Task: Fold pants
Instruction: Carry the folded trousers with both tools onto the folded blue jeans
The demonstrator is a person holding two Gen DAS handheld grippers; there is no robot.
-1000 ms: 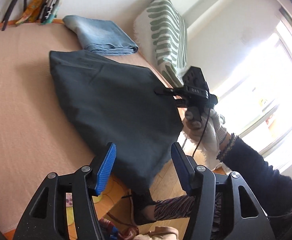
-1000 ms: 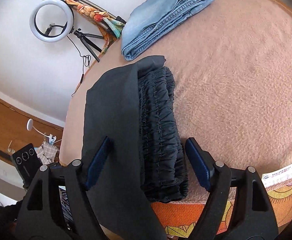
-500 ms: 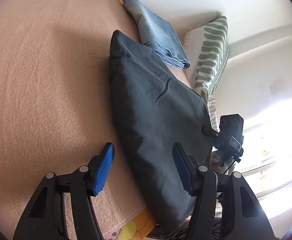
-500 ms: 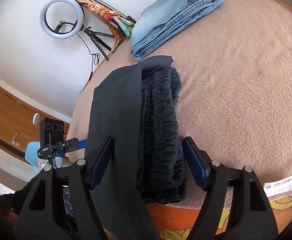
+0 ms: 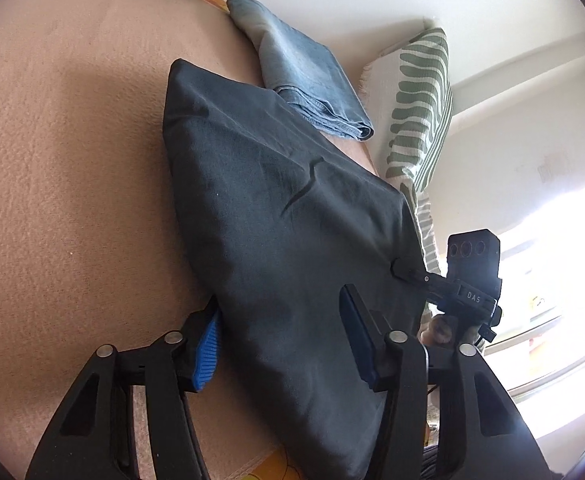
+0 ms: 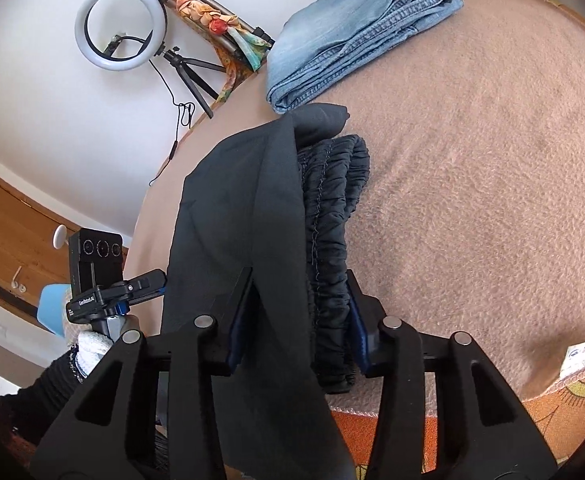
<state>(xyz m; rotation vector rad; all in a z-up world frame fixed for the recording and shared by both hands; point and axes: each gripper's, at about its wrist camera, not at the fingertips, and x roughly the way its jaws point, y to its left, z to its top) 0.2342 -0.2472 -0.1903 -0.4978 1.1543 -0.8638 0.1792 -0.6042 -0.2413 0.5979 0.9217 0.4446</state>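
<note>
Dark grey pants (image 5: 284,216) lie on the tan blanket (image 5: 64,152), their lower part hanging off the front edge. The gathered waistband (image 6: 332,208) shows in the right wrist view, with a leg folded over it (image 6: 236,200). My left gripper (image 5: 280,340) is open, its blue pads on either side of the fabric's edge near the bed front. My right gripper (image 6: 296,320) is partly closed around the waistband end and folded layer; its pads touch the cloth. Each gripper shows in the other's view: the right one in the left wrist view (image 5: 408,272), the left one in the right wrist view (image 6: 148,282).
Folded light blue jeans (image 5: 308,80) lie just behind the pants, also in the right wrist view (image 6: 356,28). A green-striped pillow (image 5: 424,104) leans on the wall. A ring light on a tripod (image 6: 120,26) and a patterned scarf (image 6: 220,28) stand beyond the bed.
My left gripper has dropped down to the pants' near edge, its pads now at the fabric. My right gripper has narrowed around the waistband end.
</note>
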